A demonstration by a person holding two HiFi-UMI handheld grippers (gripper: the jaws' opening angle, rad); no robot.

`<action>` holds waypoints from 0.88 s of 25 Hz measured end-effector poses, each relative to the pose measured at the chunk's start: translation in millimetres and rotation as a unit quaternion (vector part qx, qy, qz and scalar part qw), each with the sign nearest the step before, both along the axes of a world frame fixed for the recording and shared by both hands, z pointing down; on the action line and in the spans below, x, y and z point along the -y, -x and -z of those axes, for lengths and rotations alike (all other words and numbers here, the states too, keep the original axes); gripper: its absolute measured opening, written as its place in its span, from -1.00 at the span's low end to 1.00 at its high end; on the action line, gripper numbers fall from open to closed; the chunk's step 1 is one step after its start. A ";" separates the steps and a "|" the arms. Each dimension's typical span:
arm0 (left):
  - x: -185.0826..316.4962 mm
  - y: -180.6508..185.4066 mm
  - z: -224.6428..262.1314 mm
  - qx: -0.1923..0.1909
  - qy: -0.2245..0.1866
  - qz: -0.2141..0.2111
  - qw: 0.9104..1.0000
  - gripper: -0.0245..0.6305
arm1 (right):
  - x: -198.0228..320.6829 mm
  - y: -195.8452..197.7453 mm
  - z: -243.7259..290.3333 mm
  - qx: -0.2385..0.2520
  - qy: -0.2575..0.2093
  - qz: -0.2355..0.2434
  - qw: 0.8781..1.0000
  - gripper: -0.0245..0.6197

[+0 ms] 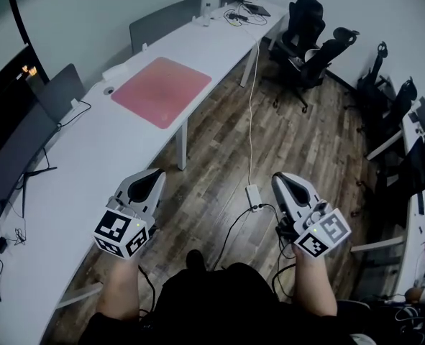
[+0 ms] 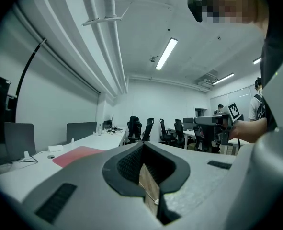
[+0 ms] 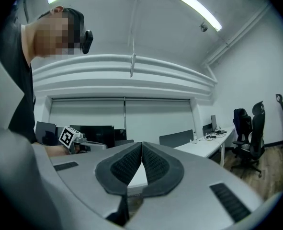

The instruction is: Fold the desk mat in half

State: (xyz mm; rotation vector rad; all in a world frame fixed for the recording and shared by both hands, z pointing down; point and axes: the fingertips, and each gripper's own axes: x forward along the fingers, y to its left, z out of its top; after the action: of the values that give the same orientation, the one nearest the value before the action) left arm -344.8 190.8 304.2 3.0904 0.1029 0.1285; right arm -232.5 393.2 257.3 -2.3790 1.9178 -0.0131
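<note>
The pink desk mat (image 1: 162, 88) lies flat and unfolded on the long white desk (image 1: 90, 164), well ahead of both grippers. In the left gripper view the desk mat (image 2: 79, 155) shows as a low red patch far to the left. My left gripper (image 1: 154, 172) hovers over the desk's near edge, jaws shut with nothing between them (image 2: 143, 145). My right gripper (image 1: 282, 178) is held over the wooden floor, away from the desk, also shut and empty (image 3: 141, 145). Each gripper view shows the other gripper at its side.
Dark monitors (image 1: 14, 157) and grey dividers (image 1: 57, 92) line the desk's far side. A small white box (image 1: 119, 70) sits beside the mat. A power strip (image 1: 254, 196) and cables lie on the floor. Black office chairs (image 1: 309, 42) stand at the back right.
</note>
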 end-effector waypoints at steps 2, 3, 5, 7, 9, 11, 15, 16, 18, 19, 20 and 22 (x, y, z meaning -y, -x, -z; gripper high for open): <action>11.9 -1.3 3.3 -0.003 -0.004 0.007 1.000 -0.92 | 11.8 2.1 -0.1 -0.007 0.010 0.009 1.000 -0.90; 17.0 -0.5 4.6 -0.006 -0.004 0.012 1.000 -0.92 | 16.1 3.2 0.1 -0.009 0.015 0.014 1.000 -0.86; 24.5 2.3 6.4 -0.009 -0.002 0.021 1.000 -0.91 | 21.9 2.5 1.4 -0.012 0.020 0.021 1.000 -0.70; 29.3 5.2 6.7 -0.008 -0.004 0.025 1.000 -0.91 | 27.4 -1.8 3.7 -0.013 0.018 0.024 0.999 -0.68; 34.3 7.3 5.8 -0.006 -0.007 0.028 1.000 -0.91 | 35.7 -5.6 5.3 -0.012 0.013 0.027 0.999 -0.66; 40.3 8.8 5.6 -0.004 -0.009 0.033 0.999 -0.91 | 45.6 -6.7 5.5 -0.009 0.012 0.035 0.999 -0.63; 52.7 5.1 3.8 -0.003 -0.010 0.043 0.999 -0.92 | 61.0 -10.8 3.5 -0.003 0.005 0.056 0.998 -0.60; 55.4 2.3 1.8 -0.001 -0.010 0.045 0.999 -0.92 | 63.1 -14.2 1.8 -0.001 0.004 0.058 0.998 -0.59; 60.2 -5.5 -3.6 0.005 -0.006 0.048 0.999 -0.92 | 66.2 -24.1 -3.1 0.005 0.002 0.058 0.998 -0.59; 61.9 -10.7 -6.5 0.009 -0.005 0.048 0.999 -0.92 | 67.4 -30.6 -6.0 0.010 0.001 0.058 0.998 -0.58; 63.1 -16.7 -9.2 0.013 -0.004 0.048 0.999 -0.91 | 68.4 -38.0 -9.0 0.015 0.001 0.058 0.998 -0.58; 65.2 -31.1 -13.4 0.022 -0.007 0.048 0.999 -0.91 | 70.8 -55.8 -14.6 0.026 -0.002 0.060 0.998 -0.58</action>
State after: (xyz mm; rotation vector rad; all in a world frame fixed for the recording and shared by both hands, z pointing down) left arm -313.7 125.6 317.6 3.0974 -0.0469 0.1950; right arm -176.6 322.3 271.9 -2.2348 2.0304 -0.0773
